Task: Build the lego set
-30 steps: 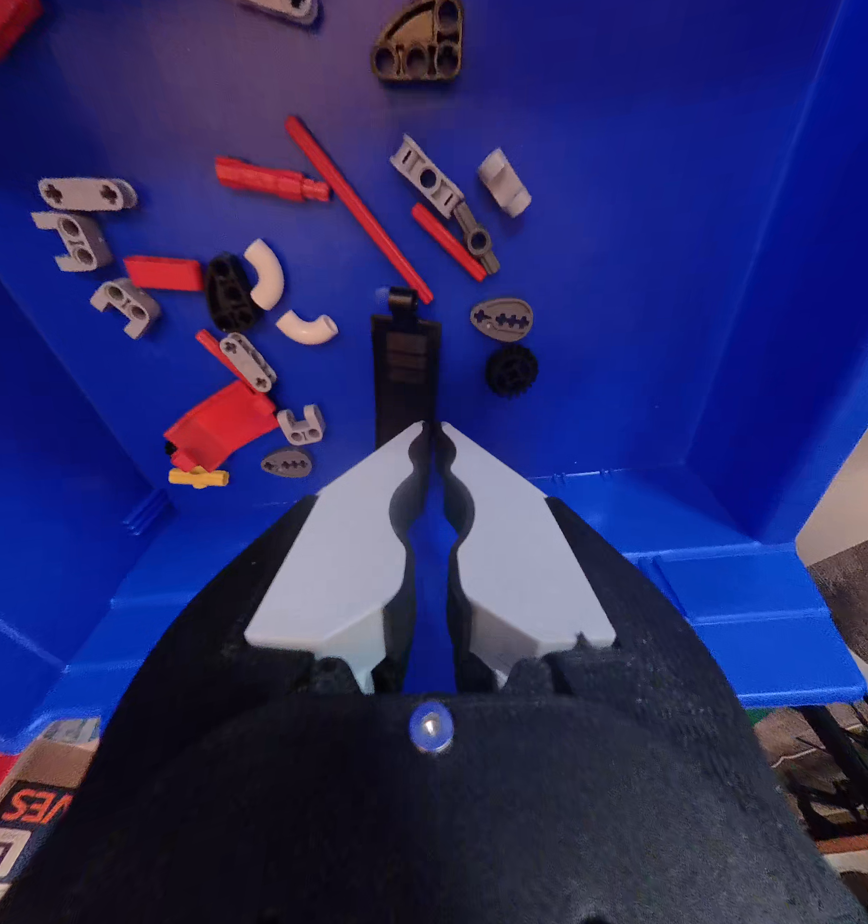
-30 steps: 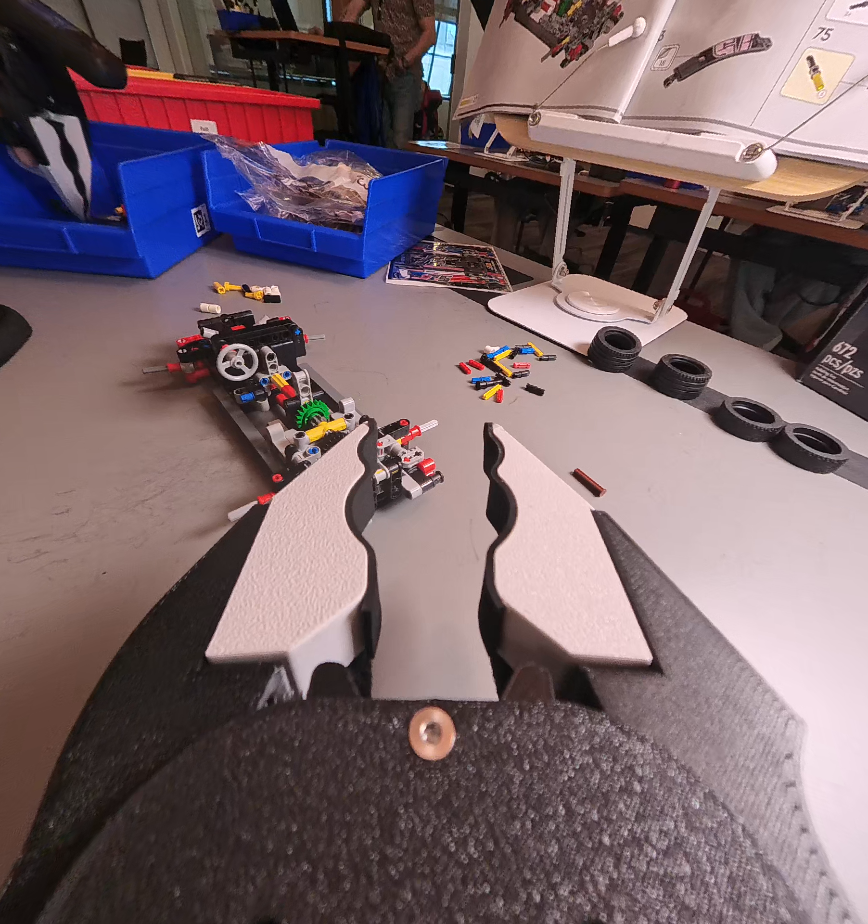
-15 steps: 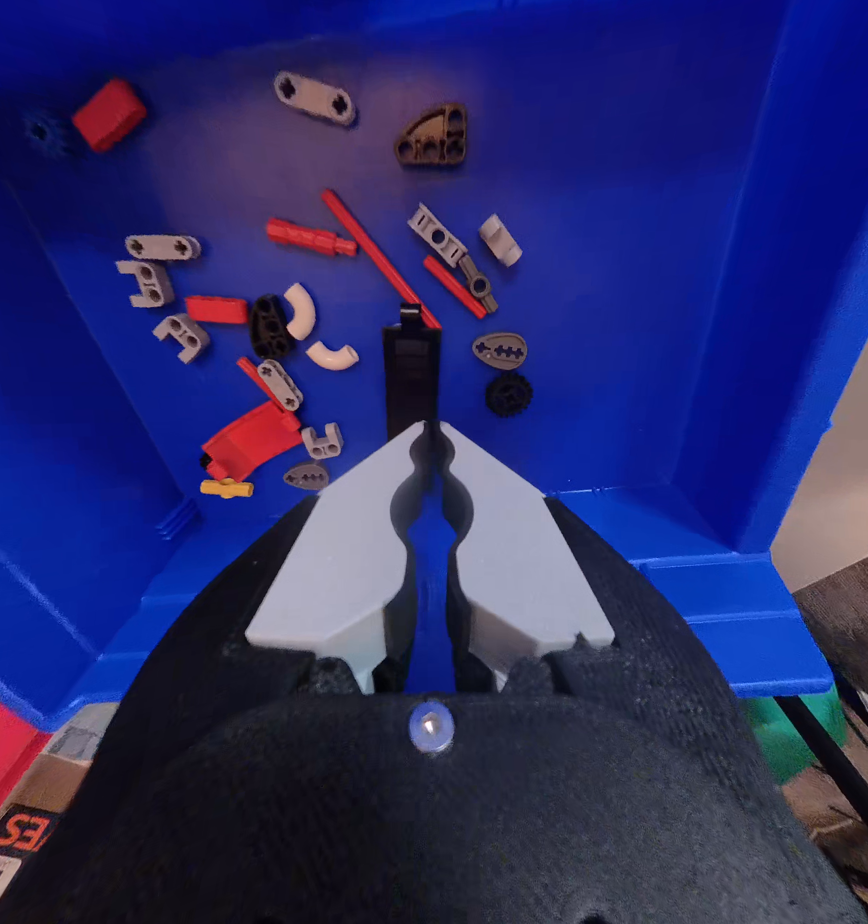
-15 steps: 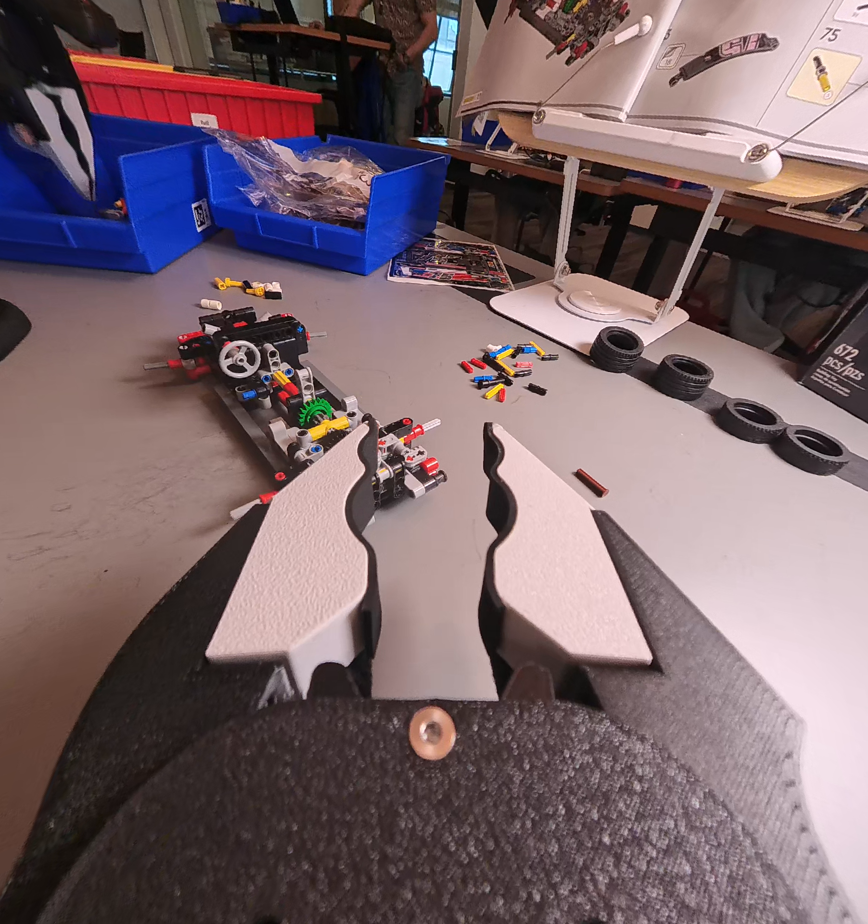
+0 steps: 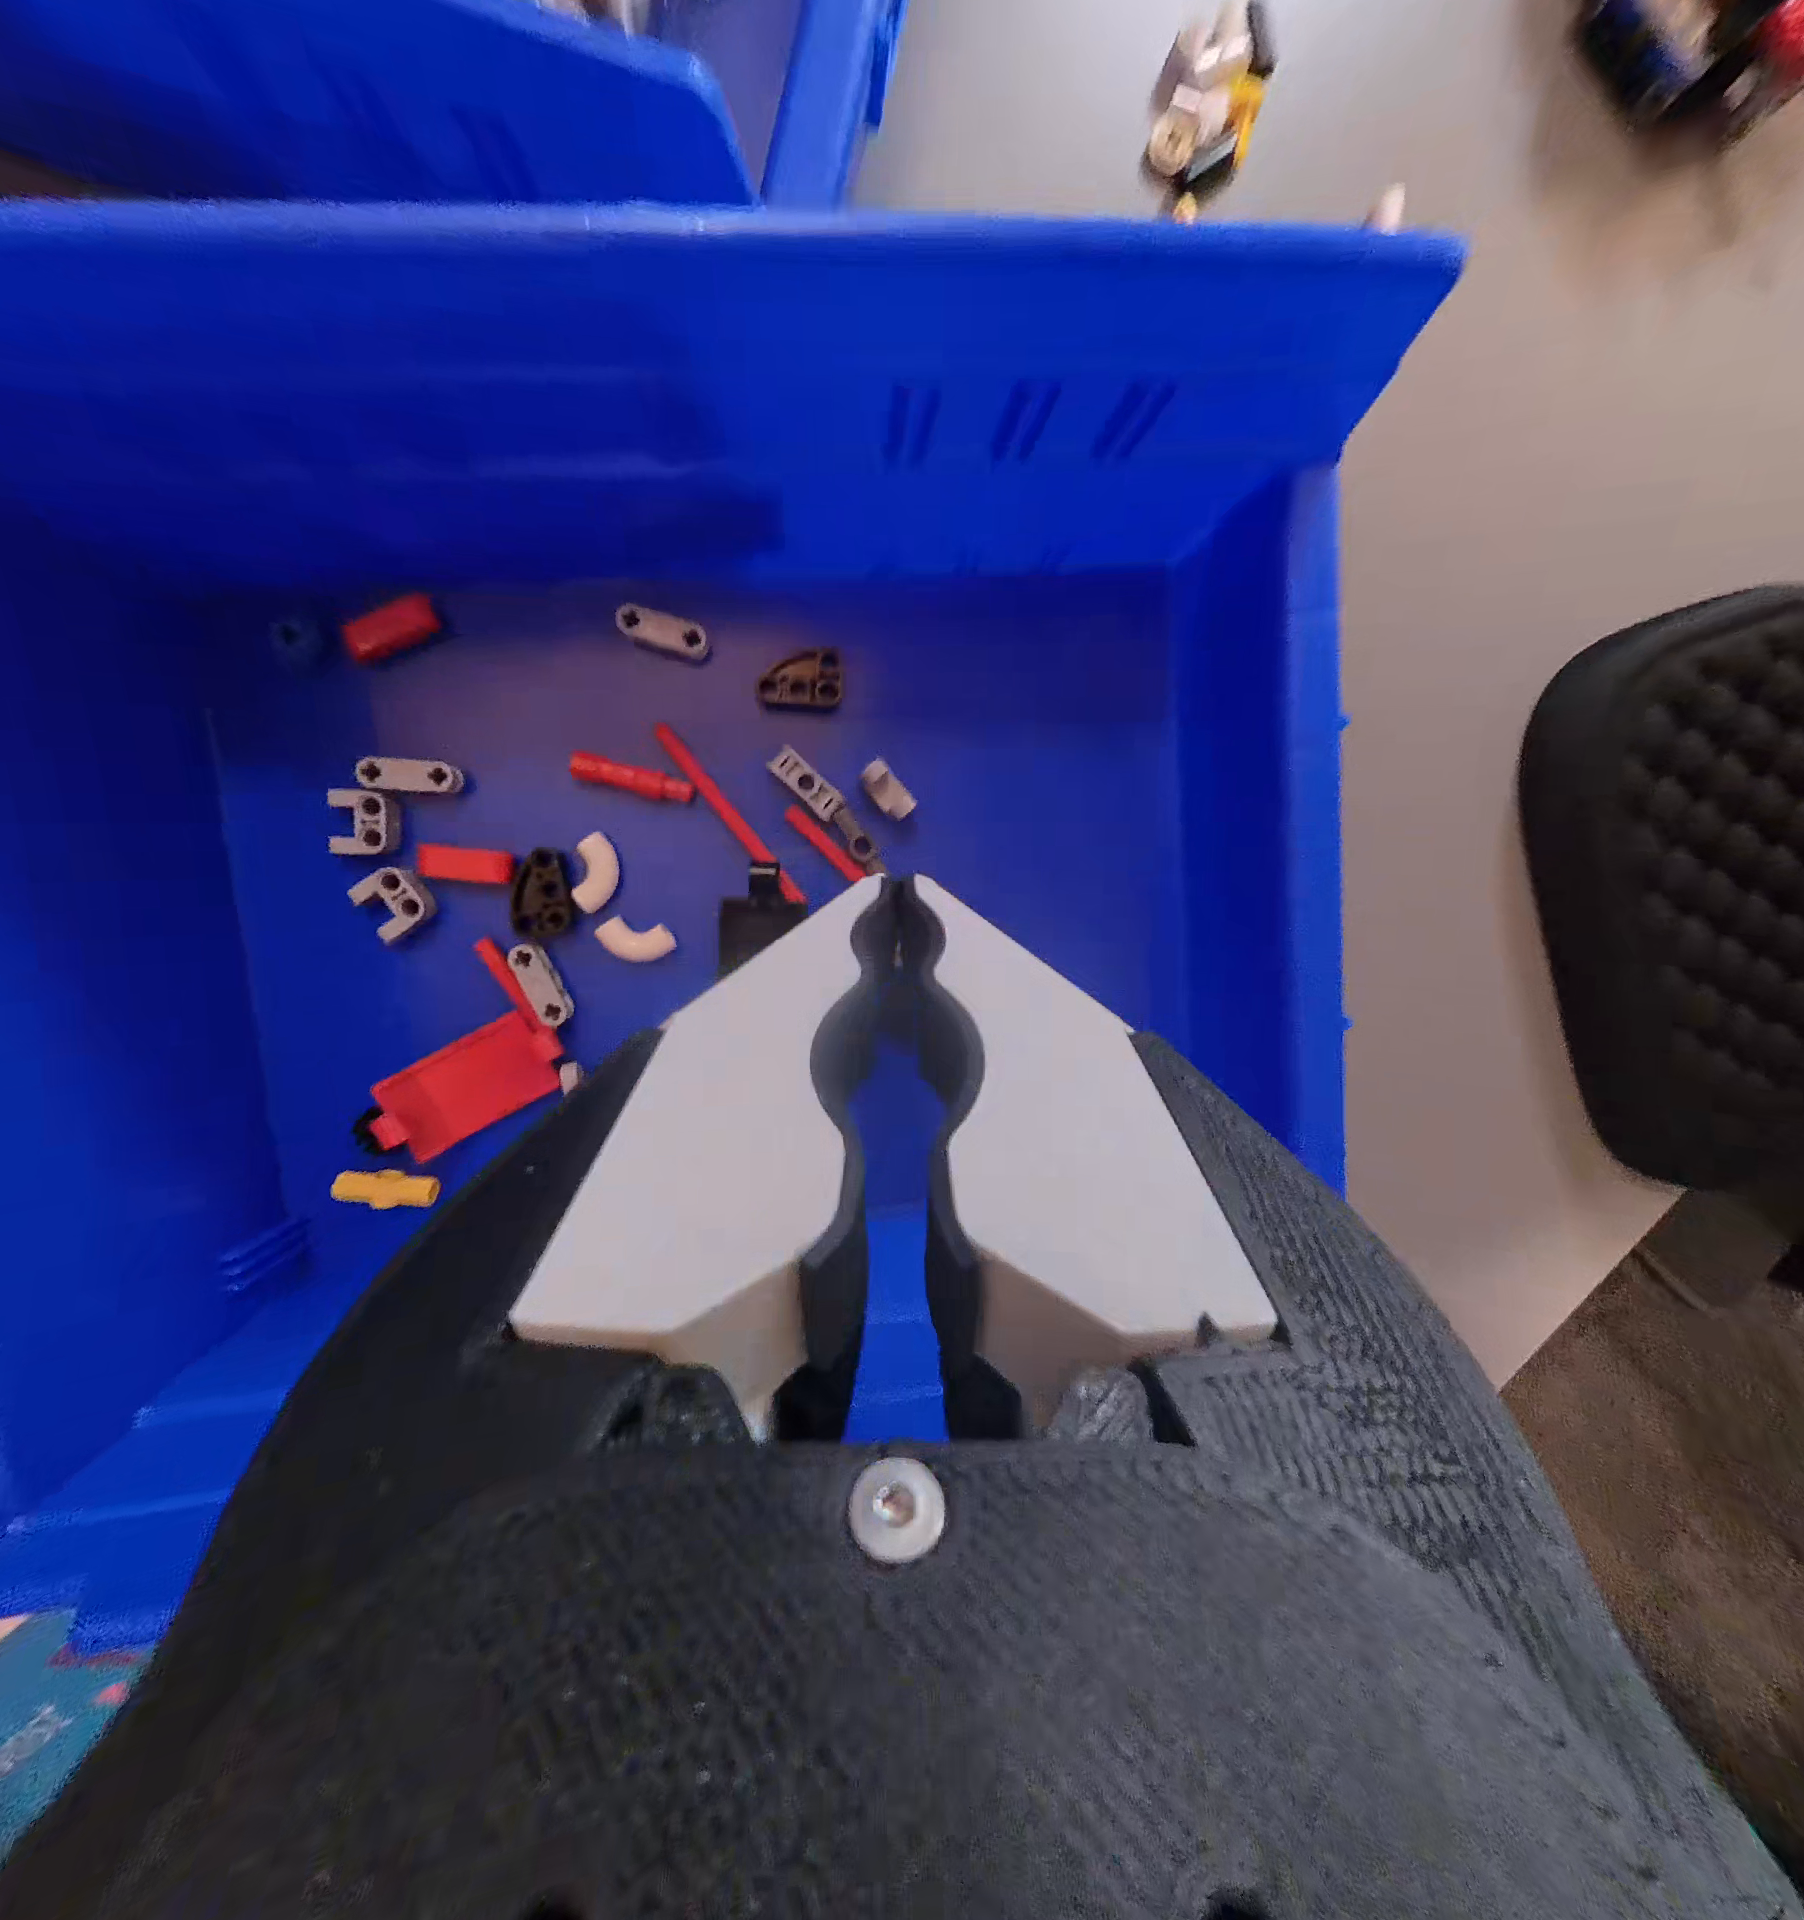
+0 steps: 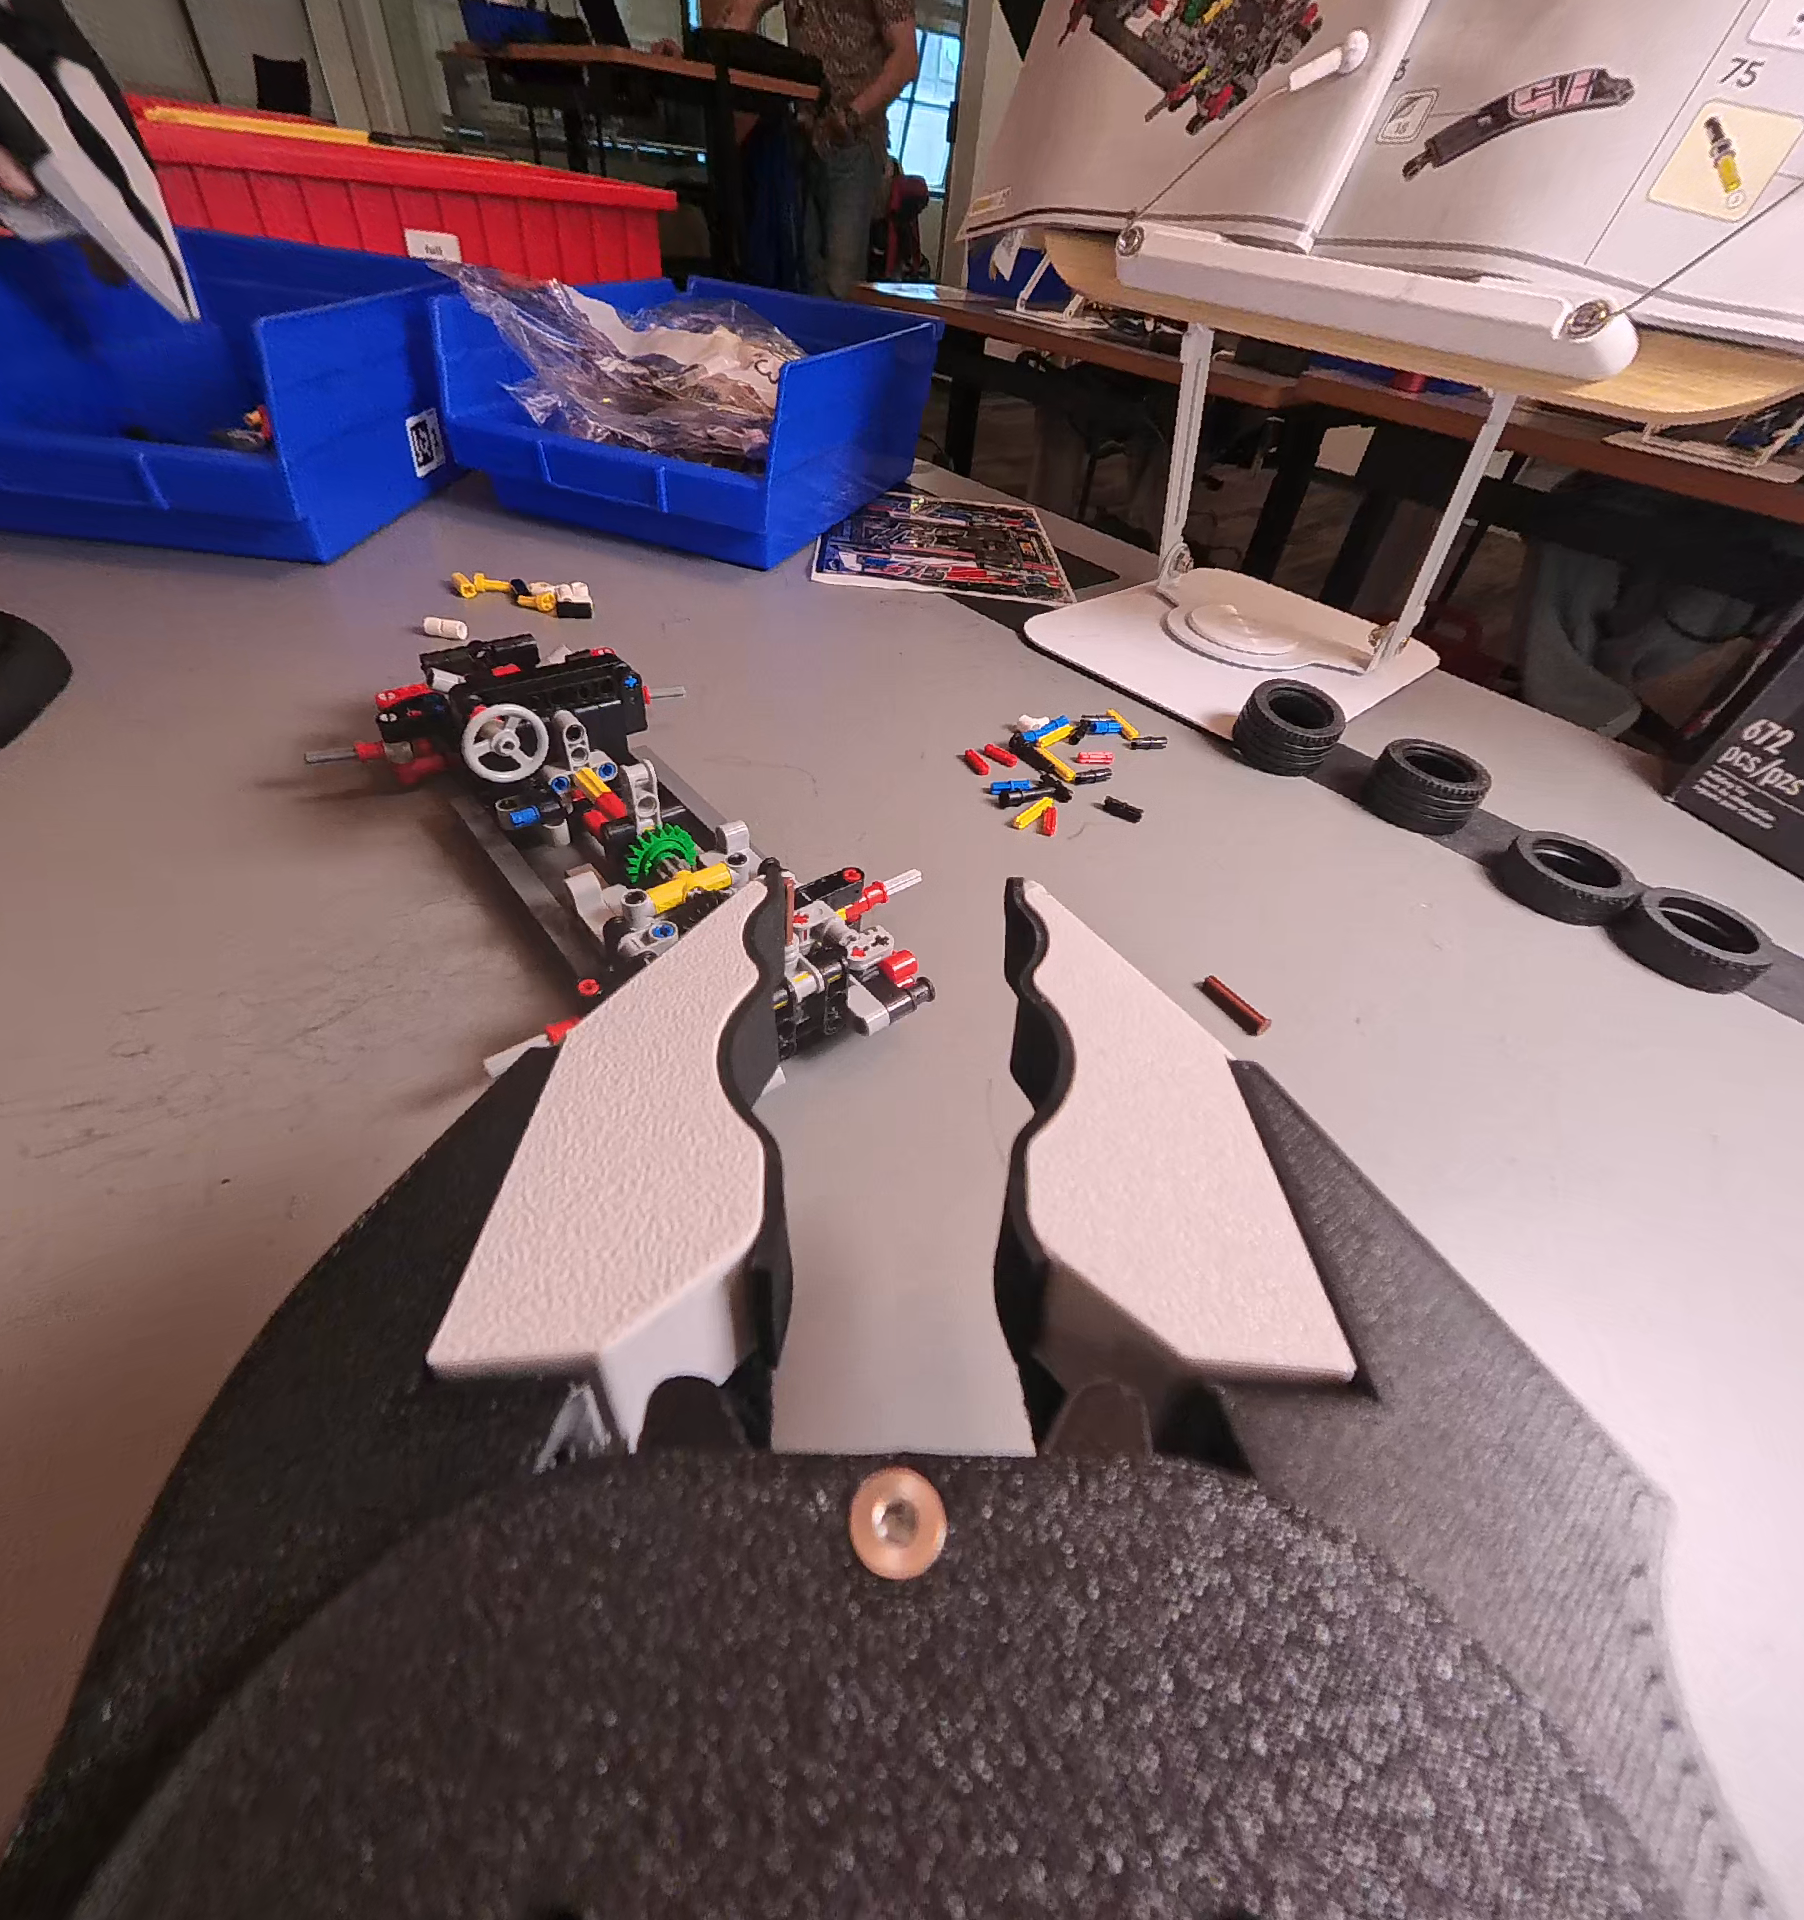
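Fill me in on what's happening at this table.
A person is building a Lego car with two handheld grippers. The left gripper, shut, hangs over a blue bin of loose parts, apparently empty. The right gripper is open above the table, facing the half-built chassis.

The left wrist view is blurry far past the fingers (image 5: pixel 732 1091) (the shaded blue bin (image 5: pixel 1241 665) looks dark). The right view is bright, sharp, edges bent.

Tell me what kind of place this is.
Probably a shared workshop or lab: a grey work table with blue parts bins, an instruction booklet on a white stand, and more tables behind.
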